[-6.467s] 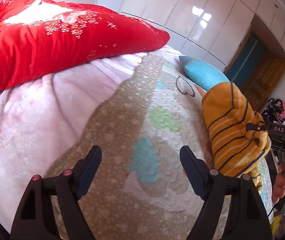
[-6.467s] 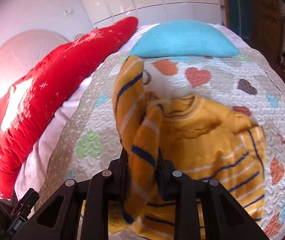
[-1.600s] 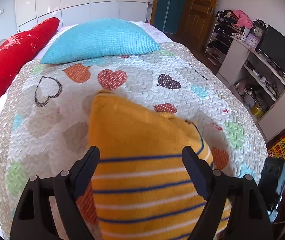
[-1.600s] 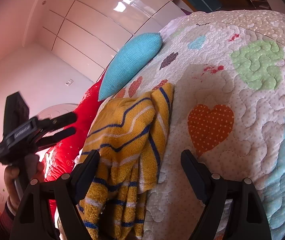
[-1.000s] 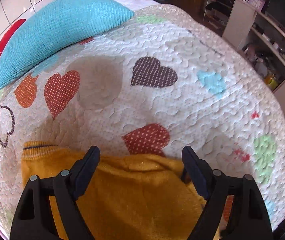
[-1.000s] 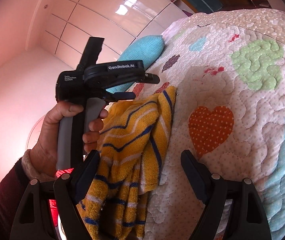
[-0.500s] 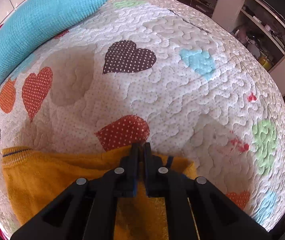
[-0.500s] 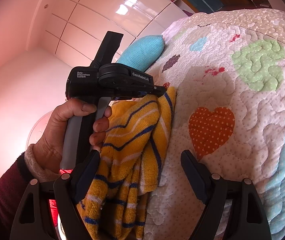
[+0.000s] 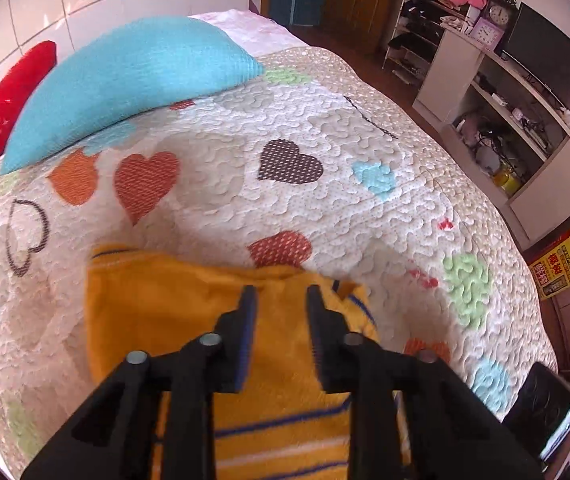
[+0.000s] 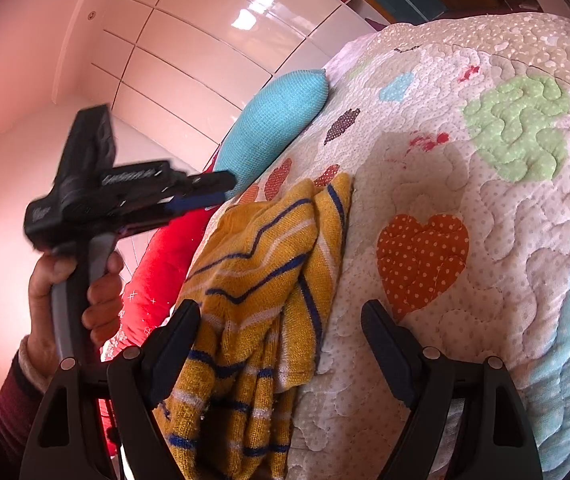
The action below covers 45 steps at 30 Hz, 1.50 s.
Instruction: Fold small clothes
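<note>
Yellow striped sweater [image 9: 165, 320], navy and white bands, lying bunched on heart-patterned quilt [image 9: 325, 208] near the bed's foot edge, folded layers visible in the right wrist view [image 10: 269, 264]. Left gripper [image 9: 277, 300] raised above the sweater's plain yellow panel, jaws parted by a narrow gap, gripping nothing. Left gripper again in the right wrist view [image 10: 213, 190], motion-blurred, clear of the cloth, handle in the person's left hand [image 10: 69, 300]. Right gripper [image 10: 281, 320] low at the sweater's near end, jaws spread wide, released, left jaw just beside the knit. Turquoise pillow [image 9: 125, 80] at the bed's head end, well apart from the sweater; red pillow [image 9: 1, 100] beside it. Shelving unit [image 9: 505, 100] off the bed's right side.
</note>
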Motion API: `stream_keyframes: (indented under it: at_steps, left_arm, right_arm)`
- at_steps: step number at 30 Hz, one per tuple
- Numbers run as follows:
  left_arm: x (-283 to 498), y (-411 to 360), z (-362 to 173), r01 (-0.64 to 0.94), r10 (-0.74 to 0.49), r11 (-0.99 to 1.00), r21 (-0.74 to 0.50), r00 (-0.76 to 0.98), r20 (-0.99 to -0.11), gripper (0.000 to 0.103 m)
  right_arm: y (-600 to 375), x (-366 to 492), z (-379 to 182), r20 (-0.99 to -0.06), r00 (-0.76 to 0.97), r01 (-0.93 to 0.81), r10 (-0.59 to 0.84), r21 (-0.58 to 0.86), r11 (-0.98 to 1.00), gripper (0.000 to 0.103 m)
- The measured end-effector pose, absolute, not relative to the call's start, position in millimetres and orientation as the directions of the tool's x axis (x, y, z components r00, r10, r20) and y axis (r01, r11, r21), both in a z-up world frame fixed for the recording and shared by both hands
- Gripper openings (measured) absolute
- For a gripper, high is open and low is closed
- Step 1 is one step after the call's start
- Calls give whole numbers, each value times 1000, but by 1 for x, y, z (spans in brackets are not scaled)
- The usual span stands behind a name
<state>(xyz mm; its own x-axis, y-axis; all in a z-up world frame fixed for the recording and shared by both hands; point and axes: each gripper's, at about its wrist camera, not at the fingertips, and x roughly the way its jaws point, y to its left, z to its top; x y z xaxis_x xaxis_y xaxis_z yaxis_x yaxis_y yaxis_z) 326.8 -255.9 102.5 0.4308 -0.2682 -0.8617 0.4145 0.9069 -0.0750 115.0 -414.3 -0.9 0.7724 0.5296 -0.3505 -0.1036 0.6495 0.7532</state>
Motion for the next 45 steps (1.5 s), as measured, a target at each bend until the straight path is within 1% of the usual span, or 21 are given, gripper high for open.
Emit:
stream_keyframes:
  at_steps: [1, 4, 6, 8, 9, 13, 15, 17, 20, 21, 25, 27, 29, 30, 32, 38, 39, 40, 41, 42, 45]
  left_arm:
    - [314, -243, 107, 412, -265, 909, -66, 449, -853, 39]
    - [272, -201, 111, 392, -240, 919, -39, 477, -845, 39]
    - [240, -172, 110, 376, -225, 927, -23, 505, -833, 43]
    - [209, -148, 106, 373, -236, 927, -31, 517, -823, 55]
    - [195, -139, 104, 372, -242, 928, -37, 522, -818, 58]
    - [151, -106, 94, 346, -291, 931, -113, 521, -803, 59]
    - [131, -95, 91, 336, -323, 929, -154, 538, -779, 59]
    - [114, -97, 87, 329, -261, 942, -65, 596, -760, 61]
    - [96, -111, 71, 360, -178, 926, 109, 676, -715, 78]
    - [93, -115, 65, 374, -169, 917, 139, 679, -714, 78]
    - [104, -125, 46, 395, -167, 908, 141, 650, -742, 78]
    - [112, -120, 41, 388, -192, 918, 83, 616, -764, 72]
    - [121, -111, 37, 374, -207, 927, 28, 572, -793, 27]
    - [124, -106, 35, 373, -235, 927, -19, 543, -806, 22]
    - [126, -99, 33, 365, -253, 929, -55, 522, -815, 17]
    - [112, -118, 35, 383, -190, 922, 51, 565, -803, 15]
    - [110, -119, 34, 385, -185, 921, 61, 569, -801, 15]
    - [109, -119, 33, 385, -179, 920, 69, 571, -801, 15]
    - [108, -119, 32, 386, -176, 920, 72, 570, -803, 15]
    - [108, -119, 30, 385, -173, 920, 72, 565, -807, 15]
    - [105, -114, 26, 383, -193, 923, 36, 542, -818, 14]
  right_arm:
    - [-415, 115, -1, -352, 772, -102, 529, 753, 650, 86]
    - [-414, 116, -1, -365, 770, -94, 524, 747, 658, 86]
    - [-413, 118, 0, -375, 767, -89, 521, 742, 665, 86]
    - [-411, 119, 0, -382, 765, -84, 518, 739, 669, 86]
    - [-411, 118, 0, -383, 764, -83, 519, 740, 668, 86]
    - [-412, 115, 7, -424, 740, -41, 522, 746, 664, 86]
    - [-412, 95, 17, -410, 752, -40, 516, 753, 657, 87]
    - [-406, 71, 28, -385, 762, -74, 520, 747, 661, 87]
    - [-391, 42, 39, -389, 766, -102, 513, 714, 693, 87]
    - [-387, 37, 39, -402, 764, -93, 505, 705, 703, 87]
    - [-381, 27, 35, -433, 761, -65, 483, 690, 721, 87]
    - [-380, 27, 31, -454, 754, -49, 475, 682, 730, 87]
    - [-380, 26, 28, -470, 751, -34, 465, 675, 737, 87]
    - [-380, 26, 27, -474, 751, -29, 459, 671, 741, 87]
    - [-381, 26, 28, -481, 756, -19, 445, 663, 748, 87]
    - [-360, 35, 49, -484, 764, -44, 427, 621, 783, 87]
    - [-352, 40, 53, -510, 758, -40, 407, 587, 809, 83]
    - [-345, 45, 53, -542, 750, -25, 379, 549, 835, 64]
    - [-339, 49, 51, -574, 738, -10, 354, 516, 856, 45]
    - [-335, 55, 46, -608, 716, 4, 344, 496, 868, 10]
    - [-347, 52, 23, -631, 687, 74, 361, 555, 829, 9]
